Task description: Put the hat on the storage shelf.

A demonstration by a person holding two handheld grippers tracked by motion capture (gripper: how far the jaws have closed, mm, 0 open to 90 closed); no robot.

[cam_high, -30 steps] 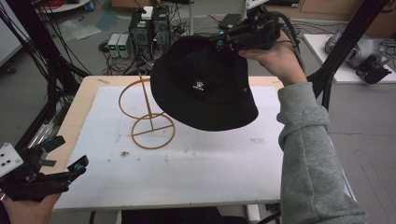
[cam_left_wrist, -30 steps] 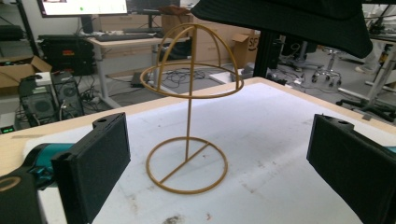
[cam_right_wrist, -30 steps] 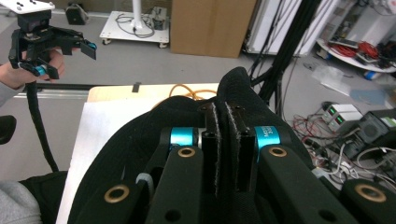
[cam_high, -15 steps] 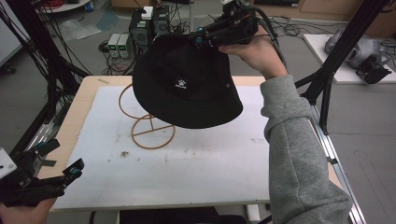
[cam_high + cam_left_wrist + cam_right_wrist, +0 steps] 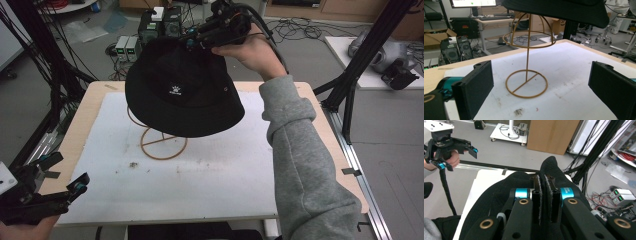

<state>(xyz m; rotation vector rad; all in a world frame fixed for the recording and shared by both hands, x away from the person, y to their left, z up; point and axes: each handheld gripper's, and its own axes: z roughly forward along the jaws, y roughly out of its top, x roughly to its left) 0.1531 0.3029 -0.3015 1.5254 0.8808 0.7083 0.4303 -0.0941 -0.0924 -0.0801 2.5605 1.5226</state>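
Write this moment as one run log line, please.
right gripper: shut on black fabric bucket hat | hat: above gold wire hat stand | left gripper: open, empty

Lab: floor cables (image 5: 300, 30), computer towers (image 5: 450, 51)

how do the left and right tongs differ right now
The right tongs are shut on the black hat; the left tongs stand open with nothing between them. The right tongs are raised over the gold wire stand at the table's far side; the left tongs sit low at the near left corner. Both are black with teal accents, each held in a hand.
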